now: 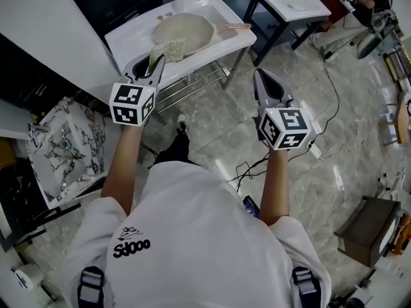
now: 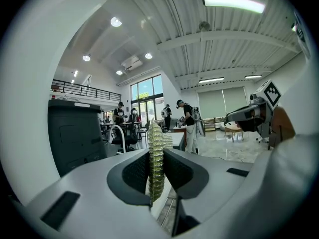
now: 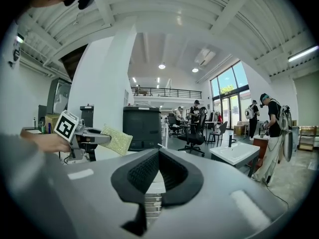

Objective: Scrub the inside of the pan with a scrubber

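Observation:
A beige pan (image 1: 186,29) with a wooden handle (image 1: 235,26) lies in the white sink (image 1: 128,40) at the top of the head view. My left gripper (image 1: 157,61) is held in the air just in front of the sink, shut on a yellow-green mesh scrubber (image 1: 168,48). In the left gripper view the scrubber (image 2: 156,153) stands edge-on between the pads. My right gripper (image 1: 259,77) hovers to the right of the sink, over the floor, shut with nothing in it (image 3: 158,156). The right gripper view shows the left gripper (image 3: 87,139) with the scrubber (image 3: 115,139).
A second white basin table (image 1: 289,2) stands at the back right. A marble-patterned basin (image 1: 64,146) lies at the left. Cables (image 1: 334,108) run over the shiny floor, and a brown box (image 1: 366,230) sits at the right. Several people stand far off in the room.

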`<state>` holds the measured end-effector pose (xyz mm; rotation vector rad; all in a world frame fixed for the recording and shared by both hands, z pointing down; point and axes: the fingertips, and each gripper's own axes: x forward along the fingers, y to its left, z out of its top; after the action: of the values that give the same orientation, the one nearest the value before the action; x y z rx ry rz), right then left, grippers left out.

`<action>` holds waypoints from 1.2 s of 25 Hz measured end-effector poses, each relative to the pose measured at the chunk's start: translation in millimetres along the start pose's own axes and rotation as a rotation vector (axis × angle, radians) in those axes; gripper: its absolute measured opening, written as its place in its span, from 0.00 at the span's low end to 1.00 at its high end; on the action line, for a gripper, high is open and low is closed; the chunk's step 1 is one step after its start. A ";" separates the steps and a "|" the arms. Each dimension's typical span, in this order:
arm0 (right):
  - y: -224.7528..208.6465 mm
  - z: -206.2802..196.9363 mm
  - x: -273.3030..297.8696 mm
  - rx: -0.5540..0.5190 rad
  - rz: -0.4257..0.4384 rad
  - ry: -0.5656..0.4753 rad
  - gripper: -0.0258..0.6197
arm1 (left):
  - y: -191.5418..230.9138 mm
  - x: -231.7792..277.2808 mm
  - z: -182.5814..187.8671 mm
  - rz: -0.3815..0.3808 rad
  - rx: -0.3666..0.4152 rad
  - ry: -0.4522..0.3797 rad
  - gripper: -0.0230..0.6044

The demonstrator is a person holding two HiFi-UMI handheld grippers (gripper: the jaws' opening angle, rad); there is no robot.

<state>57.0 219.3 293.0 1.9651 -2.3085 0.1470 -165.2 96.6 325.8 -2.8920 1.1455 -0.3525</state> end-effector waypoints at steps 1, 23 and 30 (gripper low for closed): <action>-6.1 0.9 5.2 -0.001 -0.009 0.001 0.06 | 2.8 10.0 -0.1 0.000 -0.004 -0.003 0.15; -102.9 11.6 224.0 -0.015 -0.028 0.083 0.06 | 126.5 240.8 -10.9 -0.006 -0.052 0.071 0.15; -111.2 -4.9 272.5 -0.005 -0.016 0.143 0.06 | 142.1 284.6 -41.5 -0.019 -0.058 0.135 0.15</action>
<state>123.7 -63.9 337.5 1.9037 -2.2010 0.2715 -68.7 -197.2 411.1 -2.9714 1.1656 -0.5311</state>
